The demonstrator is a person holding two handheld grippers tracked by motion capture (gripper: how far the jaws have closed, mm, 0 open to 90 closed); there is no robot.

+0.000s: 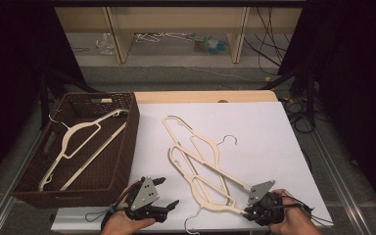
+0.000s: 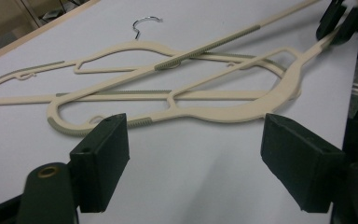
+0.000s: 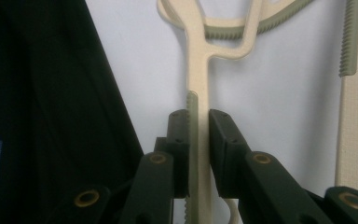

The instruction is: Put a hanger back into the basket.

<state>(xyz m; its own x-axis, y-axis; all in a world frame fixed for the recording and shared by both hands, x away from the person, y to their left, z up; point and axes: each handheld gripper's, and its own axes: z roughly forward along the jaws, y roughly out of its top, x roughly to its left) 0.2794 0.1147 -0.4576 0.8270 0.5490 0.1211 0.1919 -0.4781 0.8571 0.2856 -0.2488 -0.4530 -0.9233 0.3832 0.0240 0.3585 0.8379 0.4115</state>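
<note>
The right gripper [image 3: 199, 135] is clamped on the arm of a cream hanger [image 1: 219, 200] on the worktop [image 1: 264, 137]. The left gripper [image 1: 169, 192], at 7 o'clock, stands wide open and empty.

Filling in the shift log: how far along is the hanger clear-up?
One cream hanger already lies in the wicker basket. In hand: the right tongs are shut on the end of a hanger on the white sheet, while the left tongs hover open, holding nothing. Left, presumably: that hanger and the other hanger overlapping it go into the basket.
</note>
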